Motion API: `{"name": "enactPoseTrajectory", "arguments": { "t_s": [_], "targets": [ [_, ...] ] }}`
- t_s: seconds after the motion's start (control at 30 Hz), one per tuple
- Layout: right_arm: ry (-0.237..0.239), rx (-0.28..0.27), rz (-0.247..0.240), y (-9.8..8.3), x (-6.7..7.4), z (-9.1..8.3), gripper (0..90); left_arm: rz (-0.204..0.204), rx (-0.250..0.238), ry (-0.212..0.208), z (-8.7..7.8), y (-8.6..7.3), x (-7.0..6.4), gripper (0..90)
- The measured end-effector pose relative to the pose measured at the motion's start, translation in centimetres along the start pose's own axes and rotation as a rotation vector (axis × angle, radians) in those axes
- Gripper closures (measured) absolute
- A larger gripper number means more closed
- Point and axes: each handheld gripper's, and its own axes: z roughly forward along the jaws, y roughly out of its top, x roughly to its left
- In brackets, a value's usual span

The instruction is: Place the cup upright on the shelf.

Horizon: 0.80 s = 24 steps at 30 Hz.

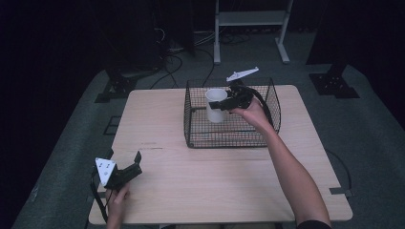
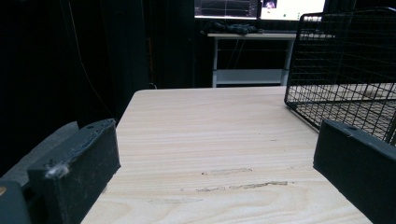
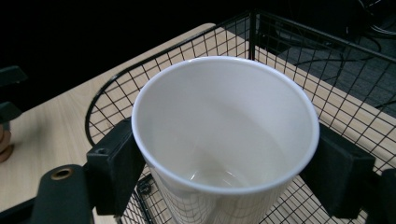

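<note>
White paper cup sat upright inside the black wire basket at the worktop's far side, pinched by the right claw; the left claw rested spread at the near-left corner.

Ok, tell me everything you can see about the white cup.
The white cup is plain, smooth and glossy, maybe paper or plastic, with a rolled rim, tapering toward the base. It stands upright and looks empty inside. The right gripper holds it, one black jaw pressed against each side just under the rim, within the black wire basket. Whether its base rests on the basket floor is unclear.
</note>
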Motion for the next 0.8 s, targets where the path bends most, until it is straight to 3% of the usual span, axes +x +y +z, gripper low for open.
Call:
{"name": "enactPoseTrajectory", "arguments": {
  "t_s": [0.33,0.8],
  "targets": [
    [0.013,0.022,0.0,-0.3,-1.1,1.2,19.8,-0.001,0.0,-0.001,0.0,0.0,0.0,0.0],
    [0.03,0.054,0.041,-1.5,-2.7,3.4,19.8,-0.003,-0.001,-0.001,0.0,0.0,0.0,0.0]
  ]
}}
